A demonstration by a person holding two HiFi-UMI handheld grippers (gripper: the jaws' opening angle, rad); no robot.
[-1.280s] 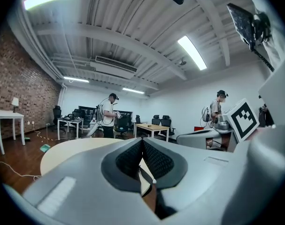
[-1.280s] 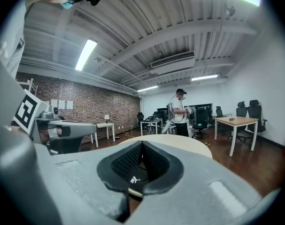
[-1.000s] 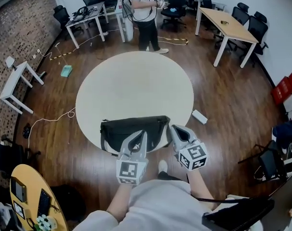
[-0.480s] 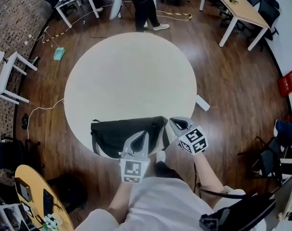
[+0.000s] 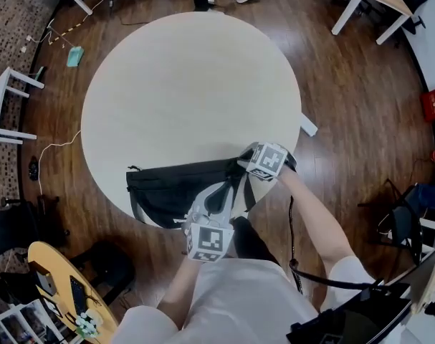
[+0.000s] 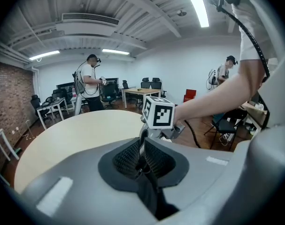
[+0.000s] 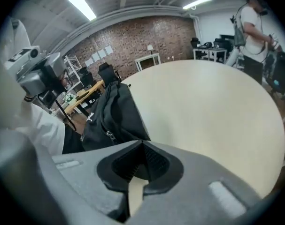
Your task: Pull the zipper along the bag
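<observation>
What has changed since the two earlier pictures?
The right gripper moved forward, from beside the right end of the bag to that end's far corner; its jaws are shut on nothing. The left gripper stayed at the bag's near side, jaws shut on its dark fabric. The bag stayed at the near edge of the table.

We are counting one round table [image 5: 188, 92] | one black bag [image 5: 167, 188] | two grippers: left gripper [image 5: 221, 190], right gripper [image 5: 247, 162] | two bystanders: near person [image 6: 90, 83], far person [image 6: 225, 74]
</observation>
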